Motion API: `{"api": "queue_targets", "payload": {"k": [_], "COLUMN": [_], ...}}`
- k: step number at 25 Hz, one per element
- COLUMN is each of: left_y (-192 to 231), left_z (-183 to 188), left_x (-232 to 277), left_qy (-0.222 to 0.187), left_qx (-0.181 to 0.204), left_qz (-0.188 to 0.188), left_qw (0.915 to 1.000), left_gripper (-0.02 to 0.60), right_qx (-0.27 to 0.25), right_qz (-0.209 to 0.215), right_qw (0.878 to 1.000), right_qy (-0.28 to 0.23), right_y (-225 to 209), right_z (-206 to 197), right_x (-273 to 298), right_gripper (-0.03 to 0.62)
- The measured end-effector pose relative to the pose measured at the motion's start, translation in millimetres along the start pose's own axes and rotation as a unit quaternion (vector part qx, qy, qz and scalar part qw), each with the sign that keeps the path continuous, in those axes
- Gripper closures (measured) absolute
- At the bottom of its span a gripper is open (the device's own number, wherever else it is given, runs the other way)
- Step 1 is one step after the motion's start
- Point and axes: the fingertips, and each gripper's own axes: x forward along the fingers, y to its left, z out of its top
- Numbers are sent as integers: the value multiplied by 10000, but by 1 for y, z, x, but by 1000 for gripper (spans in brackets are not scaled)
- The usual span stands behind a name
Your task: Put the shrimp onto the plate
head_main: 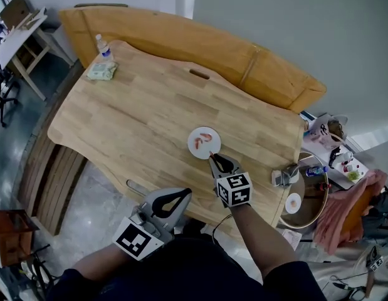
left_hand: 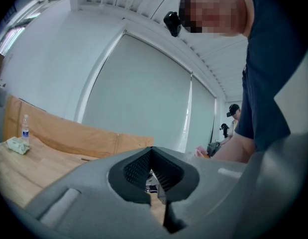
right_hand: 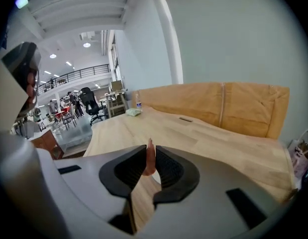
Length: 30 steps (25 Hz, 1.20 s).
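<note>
A pink-orange shrimp point(right_hand: 150, 158) stood upright between the ribbed pads of the right hand-held gripper point(right_hand: 151, 148), clamped from both sides with its tip poking up past them. From the head view, that gripper point(head_main: 212, 157) pointed at the near rim of a small white plate point(head_main: 195, 134), its tip right at the plate's edge; whether it touched the rim could not be told. Two more shrimp point(head_main: 202, 140) already lay on the plate, just beside each other. The plate sat on a pale wooden bench point(head_main: 131, 118), towards the near right part of it. The marker cube point(head_main: 234, 189) of the right gripper showed just behind its jaws, with the person's bare forearm point(head_main: 262, 243) running back from it to a dark sleeve. The left hand-held gripper point(head_main: 186, 193) hung over the bench's near edge, well apart from the plate and to its left; in its own view the left gripper point(left_hand: 153, 149) had its jaws closed tip to tip with nothing between them. At the bench's far left corner stood a small water bottle point(head_main: 103, 44), upright, with a greenish packet point(head_main: 101, 71) just beside it. A tan padded cover point(head_main: 181, 39) lay along the bench's far side. Off the right end were a round wooden tray point(head_main: 316, 215) holding a small dish point(head_main: 293, 202), and a pink cloth point(head_main: 350, 209).
</note>
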Motion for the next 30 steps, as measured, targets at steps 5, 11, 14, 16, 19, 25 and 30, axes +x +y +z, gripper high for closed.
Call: {"api": "queue_targets", "payload": {"k": [5, 11, 14, 16, 19, 25, 30], "left_y": [10, 26, 32, 34, 38, 45, 47], "left_z": [0, -9, -13, -15, -14, -17, -21], "left_x": [3, 3, 4, 4, 4, 1, -4], "left_qy": [40, 106, 191, 229, 268, 330, 368], "left_qx": [-18, -148, -163, -155, -133, -148, -186], "left_qz": [98, 287, 308, 323, 356, 444, 500], "left_qw": [9999, 9994, 9992, 9991, 9989, 9984, 9979], "left_gripper": [578, 578, 578, 578, 578, 578, 578], "right_qx": [108, 228, 80, -23, -177, -328, -392], "right_qz": [-106, -298, -340, -381, -359, -369, -417], "right_qw": [9984, 9927, 9894, 9866, 9835, 9783, 9764], "right_qy": [548, 1148, 1411, 1586, 1761, 2012, 2083], "right_y": [-22, -48, -56, -62, -65, -69, -72], "right_z": [-32, -68, -81, -89, -98, -109, -115], "right_x": [47, 94, 110, 119, 129, 142, 147], "right_gripper": [530, 530, 530, 530, 530, 528, 528]}}
